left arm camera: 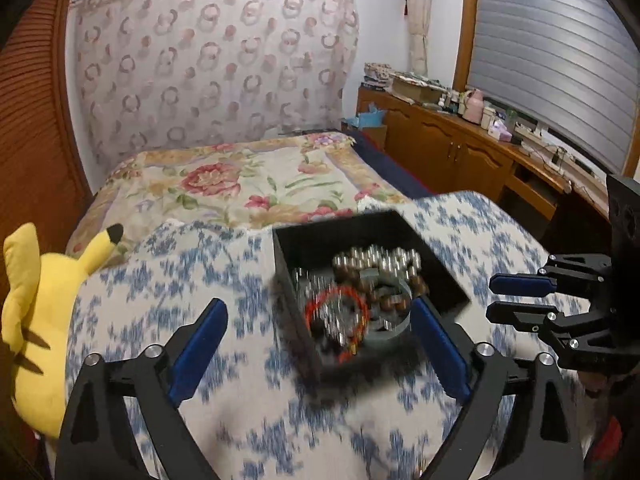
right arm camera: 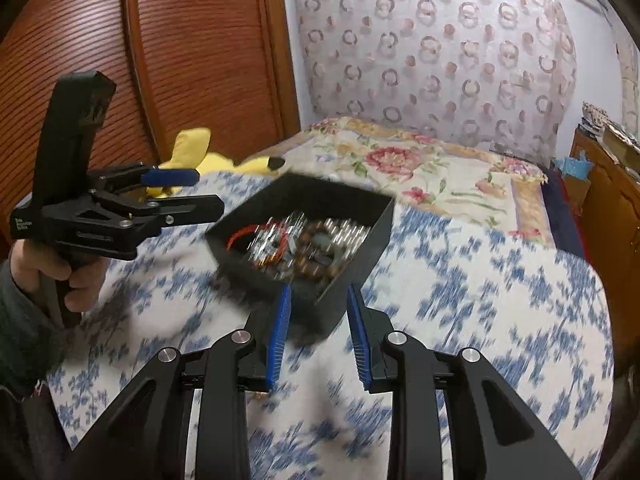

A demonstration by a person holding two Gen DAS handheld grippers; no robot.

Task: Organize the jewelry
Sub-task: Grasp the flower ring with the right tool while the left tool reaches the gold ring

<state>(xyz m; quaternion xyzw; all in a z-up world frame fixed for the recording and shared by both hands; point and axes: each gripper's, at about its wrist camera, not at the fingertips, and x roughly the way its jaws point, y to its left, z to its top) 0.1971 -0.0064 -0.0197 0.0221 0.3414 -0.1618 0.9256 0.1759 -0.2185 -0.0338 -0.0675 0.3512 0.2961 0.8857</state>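
A black open box (left arm camera: 404,236) sits on a blue-and-white patterned cloth (left arm camera: 224,280). It holds a pile of jewelry: a red beaded bracelet (left arm camera: 316,304), silver beads (left arm camera: 376,260) and brown beads. The box also shows in the right wrist view (right arm camera: 376,236), with the red bracelet (right arm camera: 240,234) at its left. My left gripper (left arm camera: 316,314) is open wide and empty, hovering just before the box's near corner. My right gripper (right arm camera: 318,294) is open and empty, its fingers on either side of the box's near corner. The right gripper shows at the right in the left wrist view (left arm camera: 490,298).
A yellow plush toy (left arm camera: 36,312) lies at the left edge of the cloth. A floral bedspread (left arm camera: 240,180) lies behind. A wooden cabinet (left arm camera: 460,148) with clutter stands at the right. A slatted wooden door (right arm camera: 180,52) is at the left.
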